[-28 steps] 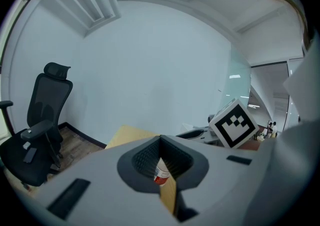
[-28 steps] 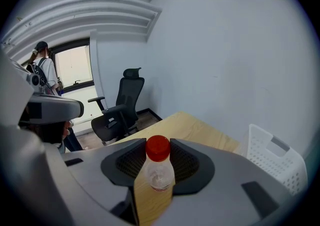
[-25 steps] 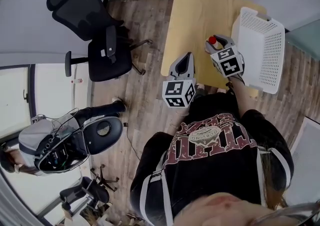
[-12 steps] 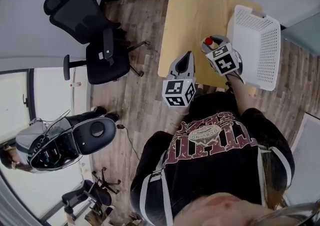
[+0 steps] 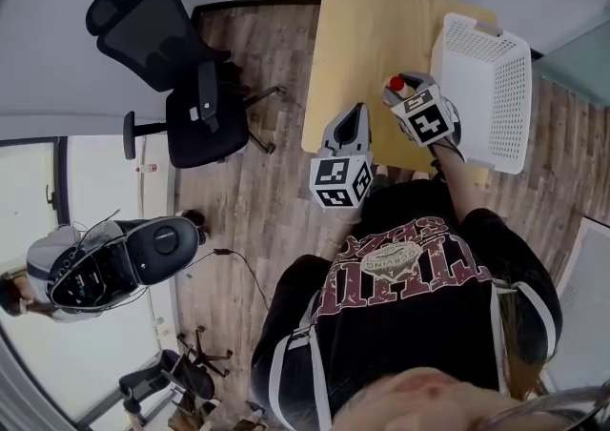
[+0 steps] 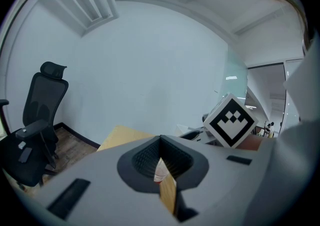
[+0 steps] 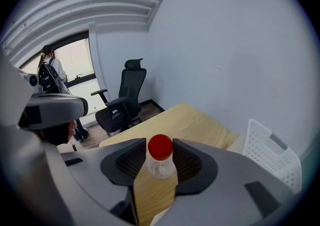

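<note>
The right tool (image 7: 161,159) has its jaws set close on both sides of a small clear bottle (image 7: 161,166), with the pads against its neck just under the red cap (image 7: 160,146), so it seems to grip it. The lower part of the bottle is hidden behind the tool's grey body, and I cannot tell whether its base rests on the worktop (image 7: 197,126). From the head view only the red cap shows beyond the marker cube (image 5: 422,116).

The left tool (image 6: 160,142) has its jaws pressed together at the tips and holds nothing. Only a narrow wedge stays visible below them. Through it I see a strip of the wooden worktop and a thin white and red sliver, probably the same bottle, but it is too small to be sure.

The bottle stands between the right tool's jaws, above the near part of the worktop, with the white basket (image 5: 484,95) just beside it on the right. The left tool hovers near the worktop's near edge, to the left of the right tool.

I count two tools, one bottle, one basket, one worktop, and one black office chair (image 5: 181,76) on the wooden floor (image 5: 272,57).
</note>
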Motion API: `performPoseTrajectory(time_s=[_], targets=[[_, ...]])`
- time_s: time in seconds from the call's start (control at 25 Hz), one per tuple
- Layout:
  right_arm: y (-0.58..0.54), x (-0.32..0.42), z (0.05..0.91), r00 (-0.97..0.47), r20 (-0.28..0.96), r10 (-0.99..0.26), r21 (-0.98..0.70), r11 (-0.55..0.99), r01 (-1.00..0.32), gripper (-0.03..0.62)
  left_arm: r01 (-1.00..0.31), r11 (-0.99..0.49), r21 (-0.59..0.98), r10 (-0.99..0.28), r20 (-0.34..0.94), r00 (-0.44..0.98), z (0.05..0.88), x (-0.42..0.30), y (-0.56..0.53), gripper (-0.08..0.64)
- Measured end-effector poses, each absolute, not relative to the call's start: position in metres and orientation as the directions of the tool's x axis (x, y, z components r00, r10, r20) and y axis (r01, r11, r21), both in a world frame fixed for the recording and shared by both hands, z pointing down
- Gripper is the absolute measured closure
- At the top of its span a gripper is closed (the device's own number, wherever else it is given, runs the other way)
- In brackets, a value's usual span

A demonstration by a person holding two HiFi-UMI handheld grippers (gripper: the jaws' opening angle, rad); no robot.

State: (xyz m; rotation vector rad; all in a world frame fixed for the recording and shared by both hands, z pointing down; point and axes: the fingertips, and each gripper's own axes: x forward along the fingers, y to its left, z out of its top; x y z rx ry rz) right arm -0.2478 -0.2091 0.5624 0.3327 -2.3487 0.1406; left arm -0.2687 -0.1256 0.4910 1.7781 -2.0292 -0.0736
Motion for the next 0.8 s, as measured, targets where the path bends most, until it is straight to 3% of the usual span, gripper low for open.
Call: performPoseTrajectory(time_s=[0.8], targets=[[-0.218,-0.232,0.533,-0.746,0.633,-0.205,-0.018,0.960,-0.279,0.431,-0.937,0.157,0.313,-0.959,0.275,-0.069,0.483,-0.254,-0.143,0.512]])
